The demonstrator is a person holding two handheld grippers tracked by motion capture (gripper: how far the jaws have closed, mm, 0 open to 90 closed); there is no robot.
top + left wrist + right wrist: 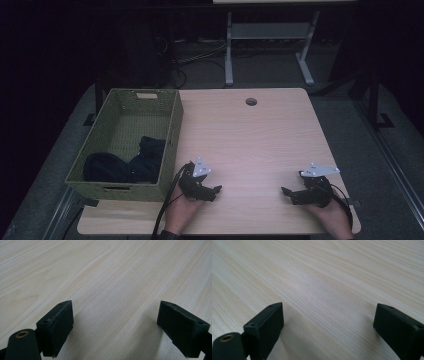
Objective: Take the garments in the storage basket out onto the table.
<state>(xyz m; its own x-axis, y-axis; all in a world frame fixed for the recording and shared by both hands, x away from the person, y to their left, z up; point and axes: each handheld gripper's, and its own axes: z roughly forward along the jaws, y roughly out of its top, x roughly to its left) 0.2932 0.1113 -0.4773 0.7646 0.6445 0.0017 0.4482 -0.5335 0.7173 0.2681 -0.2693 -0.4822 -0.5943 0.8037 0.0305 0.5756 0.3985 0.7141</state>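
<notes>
My left gripper (216,190) rests low over the light wooden table (250,135) near its front edge, just right of the basket, held by a hand from below. Its jaws stand wide apart over bare wood (115,322), nothing between them. My right gripper (285,192) lies near the front right of the table, pointing left, its jaws also spread wide over bare wood (328,330) and empty. A green woven basket (170,145) stands at the table's left side with dark blue cloth (125,162) bunched in its near end.
A round cable hole (251,101) sits near the table's far edge. Behind the table a grey-legged desk frame (270,45) and cables (175,65) lie on the dark floor. Each gripper trails a black cable toward the front edge.
</notes>
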